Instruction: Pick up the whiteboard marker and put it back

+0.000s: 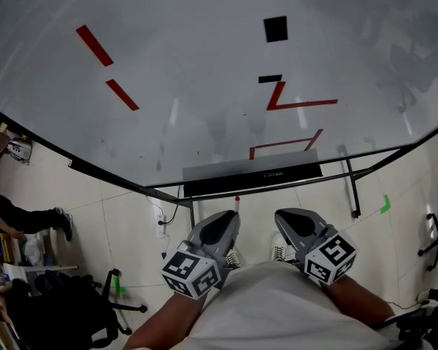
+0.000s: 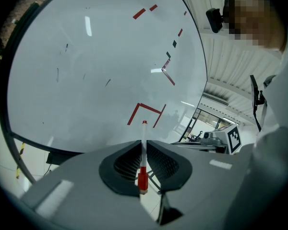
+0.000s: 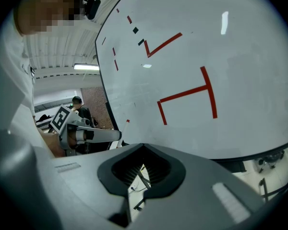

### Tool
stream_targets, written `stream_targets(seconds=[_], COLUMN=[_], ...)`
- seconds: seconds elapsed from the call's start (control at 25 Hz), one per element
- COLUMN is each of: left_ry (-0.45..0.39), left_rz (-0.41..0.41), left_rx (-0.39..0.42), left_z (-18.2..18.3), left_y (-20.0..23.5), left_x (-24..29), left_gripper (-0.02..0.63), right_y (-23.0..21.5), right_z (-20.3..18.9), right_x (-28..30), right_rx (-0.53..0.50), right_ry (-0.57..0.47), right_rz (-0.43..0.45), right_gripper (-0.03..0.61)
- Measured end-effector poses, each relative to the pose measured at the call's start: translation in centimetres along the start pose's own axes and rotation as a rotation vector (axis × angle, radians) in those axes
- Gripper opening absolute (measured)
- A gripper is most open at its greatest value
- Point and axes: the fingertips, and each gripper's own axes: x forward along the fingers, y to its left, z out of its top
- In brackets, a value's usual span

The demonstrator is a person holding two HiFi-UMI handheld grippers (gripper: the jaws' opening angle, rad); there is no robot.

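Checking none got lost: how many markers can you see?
1. The marker is clamped between the left gripper's jaws, pointing toward the whiteboard. More could lie hidden on the tray below it.

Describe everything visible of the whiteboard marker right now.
The whiteboard marker is a slim white barrel with a longer red section at its near end and a small red far end. The left claw is shut on it, just ahead of the red section. It sticks out past the jaws, pointing toward the whiteboard.

Whiteboard (image 1: 204,86) ahead, tray (image 1: 252,176) under it; marker (image 2: 143,150) in left gripper (image 1: 228,219), right gripper (image 1: 286,217) alongside
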Motion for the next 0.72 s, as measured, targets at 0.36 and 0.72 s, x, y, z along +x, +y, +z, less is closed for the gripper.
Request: stream_targets(seconds=[0.36,0.72], left_ry=[0.019,0.017], left_rz=[-0.005,-0.004], left_rx=[0.008,0.009], left_z=[-0.39,-0.20], left_y=[-0.22,0.00], left_x=[0.31,0.50], left_gripper=[0.052,0.052], right_y=[-0.40,-0.63], right_z=[-0.14,-0.05], right_x=[-0.31,-0.25], right_rx=[0.008,0.005], right_ry=[-0.003,0.001], right_rz=[-0.012,-0.015], right_gripper=[0.002,0.002])
